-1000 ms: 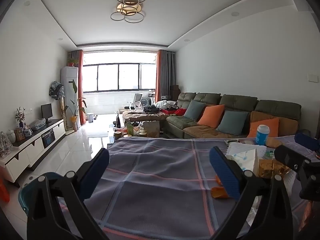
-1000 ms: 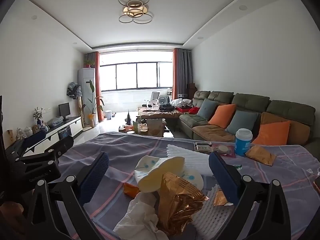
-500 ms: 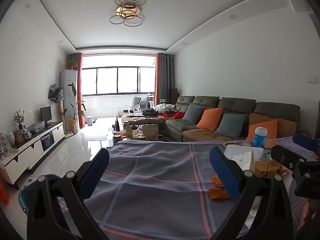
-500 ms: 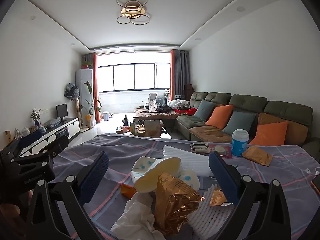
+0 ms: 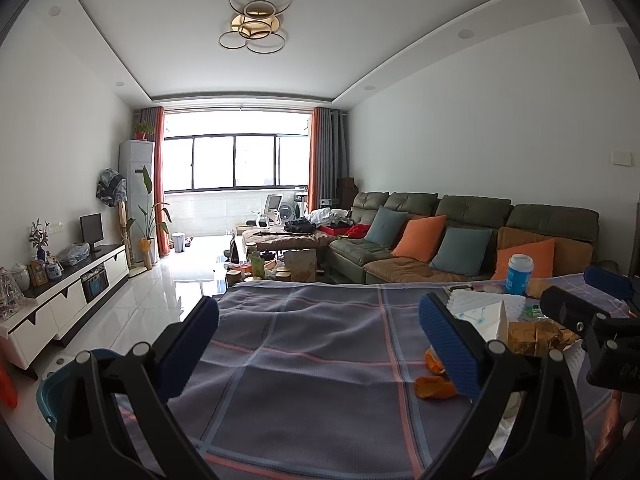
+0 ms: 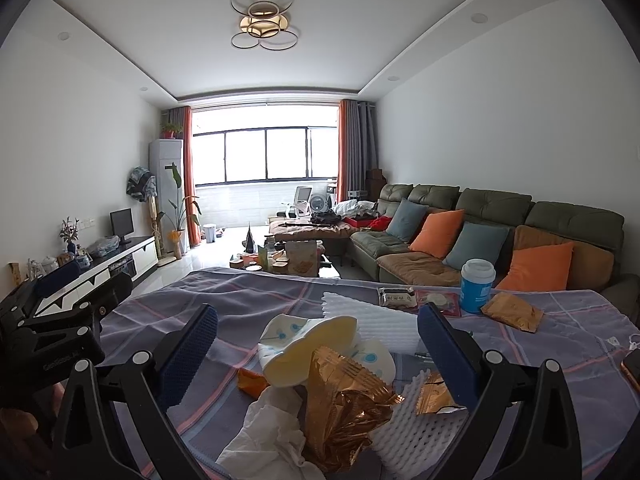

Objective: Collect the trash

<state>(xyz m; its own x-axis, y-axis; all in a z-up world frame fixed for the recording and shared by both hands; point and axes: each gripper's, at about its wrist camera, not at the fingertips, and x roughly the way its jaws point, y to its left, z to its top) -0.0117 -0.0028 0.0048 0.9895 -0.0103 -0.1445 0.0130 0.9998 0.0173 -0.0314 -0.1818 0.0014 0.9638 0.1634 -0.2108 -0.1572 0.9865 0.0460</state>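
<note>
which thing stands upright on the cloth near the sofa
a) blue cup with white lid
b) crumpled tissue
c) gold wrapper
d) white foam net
a: the blue cup stands upright with its white lid on top, while the gold wrapper beside it lies flat on the cloth.

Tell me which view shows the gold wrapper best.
The right wrist view: the crumpled gold wrapper lies whole and close, between the open right gripper fingers. The left wrist view catches only part of it, far right, behind that gripper.
</note>
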